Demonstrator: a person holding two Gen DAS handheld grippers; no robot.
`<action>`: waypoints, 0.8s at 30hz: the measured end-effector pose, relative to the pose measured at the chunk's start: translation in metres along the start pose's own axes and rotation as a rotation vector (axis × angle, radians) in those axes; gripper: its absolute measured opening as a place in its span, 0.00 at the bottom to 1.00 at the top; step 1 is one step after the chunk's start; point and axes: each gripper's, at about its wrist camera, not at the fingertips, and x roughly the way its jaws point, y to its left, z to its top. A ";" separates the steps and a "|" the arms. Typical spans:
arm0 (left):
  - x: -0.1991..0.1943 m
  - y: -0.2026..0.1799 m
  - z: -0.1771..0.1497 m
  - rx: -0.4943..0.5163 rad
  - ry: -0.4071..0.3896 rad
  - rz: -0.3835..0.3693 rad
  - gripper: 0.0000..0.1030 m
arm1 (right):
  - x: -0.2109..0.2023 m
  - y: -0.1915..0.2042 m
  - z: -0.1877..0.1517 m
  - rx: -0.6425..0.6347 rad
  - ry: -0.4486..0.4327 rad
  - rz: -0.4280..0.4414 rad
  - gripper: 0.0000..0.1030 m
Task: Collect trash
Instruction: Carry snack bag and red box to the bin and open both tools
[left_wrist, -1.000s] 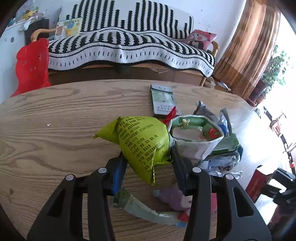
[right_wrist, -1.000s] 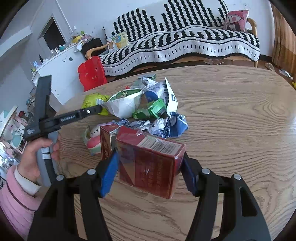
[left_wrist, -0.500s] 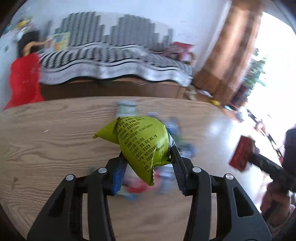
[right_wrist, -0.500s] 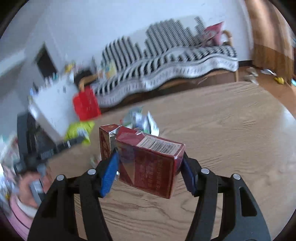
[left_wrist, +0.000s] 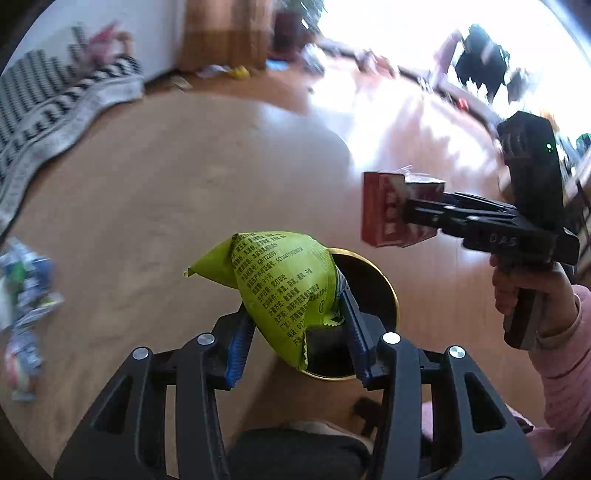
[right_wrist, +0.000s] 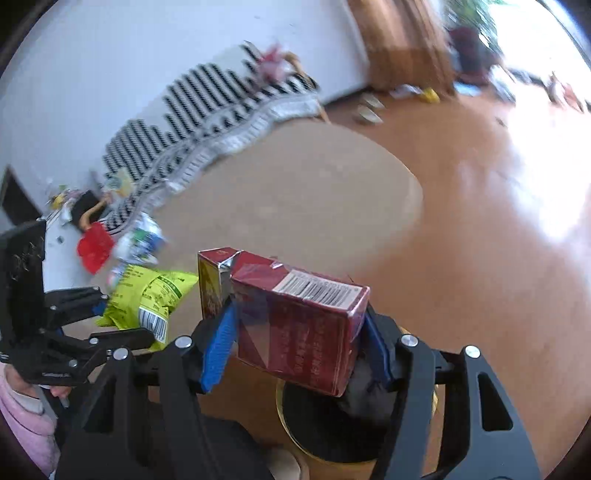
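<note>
We see daylight flooding from the upper right, glaring white off the floor (left_wrist: 406, 122); the room smears with motion blur, and fisheye edges curve darkly.

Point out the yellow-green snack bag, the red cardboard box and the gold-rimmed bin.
yellow-green snack bag (left_wrist: 284, 284), left wrist view, printed face.
red cardboard box (right_wrist: 306, 332), right wrist view, front side.
gold-rimmed bin (left_wrist: 384, 280), left wrist view, right rim.

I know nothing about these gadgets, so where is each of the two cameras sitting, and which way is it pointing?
Left wrist: rides the left gripper, looking down along its fingers at the green snack bag over the gold-rimmed bin; the right hand shows.
Right wrist: rides the right gripper, facing the red carton above the same bin; a pink sleeve shows.
Shared: bin, bag, carton, table.
</note>
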 end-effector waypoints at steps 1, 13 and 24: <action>0.012 -0.007 0.002 0.010 0.028 -0.010 0.43 | 0.003 -0.013 -0.008 0.039 0.014 0.006 0.59; 0.084 -0.041 0.002 -0.001 0.163 -0.074 0.47 | 0.023 -0.065 -0.034 0.153 0.071 0.010 0.62; 0.044 -0.032 0.004 -0.110 0.007 -0.073 0.94 | 0.025 -0.084 -0.035 0.308 0.083 -0.054 0.94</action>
